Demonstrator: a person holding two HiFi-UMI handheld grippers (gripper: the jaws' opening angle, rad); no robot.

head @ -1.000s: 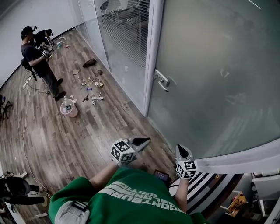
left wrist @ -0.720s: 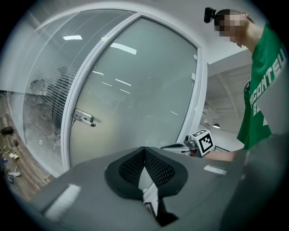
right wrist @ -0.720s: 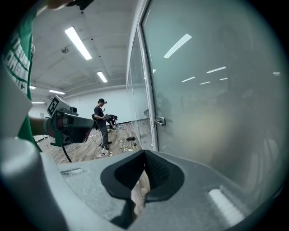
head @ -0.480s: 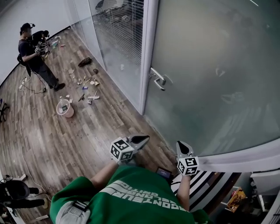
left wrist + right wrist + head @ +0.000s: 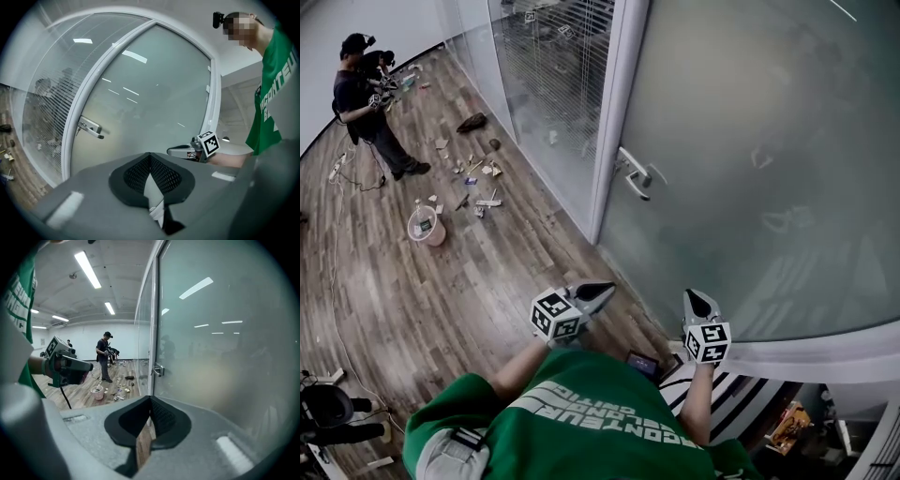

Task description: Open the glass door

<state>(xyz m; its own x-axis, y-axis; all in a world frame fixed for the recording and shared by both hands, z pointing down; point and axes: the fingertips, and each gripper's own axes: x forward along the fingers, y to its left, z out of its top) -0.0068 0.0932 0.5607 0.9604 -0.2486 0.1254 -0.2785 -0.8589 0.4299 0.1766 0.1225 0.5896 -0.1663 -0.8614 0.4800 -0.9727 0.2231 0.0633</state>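
Observation:
The frosted glass door (image 5: 741,141) stands closed in its white frame, with a metal lever handle (image 5: 633,173) at its left edge. The handle also shows in the left gripper view (image 5: 91,127) and small in the right gripper view (image 5: 158,370). My left gripper (image 5: 598,292) is held out over the wood floor, short of the door, with its jaws together and nothing in them. My right gripper (image 5: 696,302) is close to the door's lower glass, shut and empty. Each gripper sees the other: the right gripper (image 5: 180,151) and the left gripper (image 5: 82,365).
A glass wall with blinds (image 5: 553,66) runs left of the door. Small items (image 5: 473,178) and a pink bucket (image 5: 424,226) lie on the wood floor. A person (image 5: 361,103) stands far left. A black stand (image 5: 323,412) is at the lower left.
Both grippers and the head view have moved forward toward the door. The handle now sits lower and further left in the view. Both grippers stay shut.

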